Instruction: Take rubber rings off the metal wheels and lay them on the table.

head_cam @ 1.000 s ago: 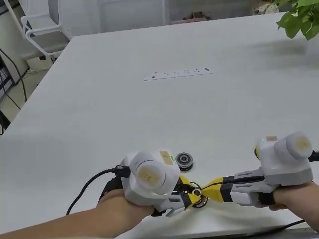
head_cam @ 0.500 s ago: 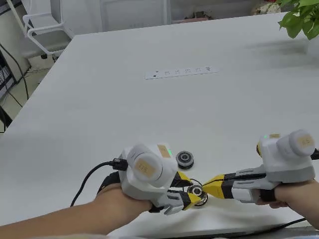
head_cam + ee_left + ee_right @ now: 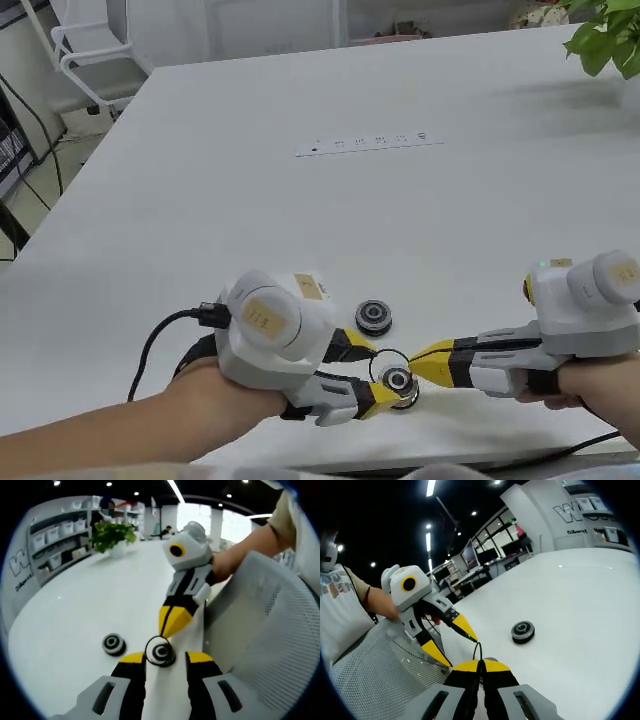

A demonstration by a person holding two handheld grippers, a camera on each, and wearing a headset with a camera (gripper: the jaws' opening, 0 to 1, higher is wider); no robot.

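since the earlier frames the right gripper (image 3: 416, 362) has drawn back a little from the left gripper (image 3: 382, 376), and the loop of thin black rubber ring (image 3: 388, 361) between them stands out more widely. the left gripper's yellow-tipped jaws are part closed around a small round metal wheel (image 3: 398, 381), held near the front edge of the wide white table (image 3: 250, 200); in the left gripper view the same wheel (image 3: 160, 652) sits between the two jaw tips. the right gripper's jaws are pressed together, pinching the rubber ring; in the right gripper view the ring (image 3: 475, 650) rises as a thin dark line from between the closed tips. part of the ring is off the wheel as an open loop; whether the rest still seats on the rim cannot be told. a second round metal wheel with a black rim (image 3: 373, 316) lies flat on the table just beyond the grippers, apart from both. a flat white power strip (image 3: 370, 145) lies further up the table, and a green leafy plant (image 3: 605, 35) stands at the far right corner.
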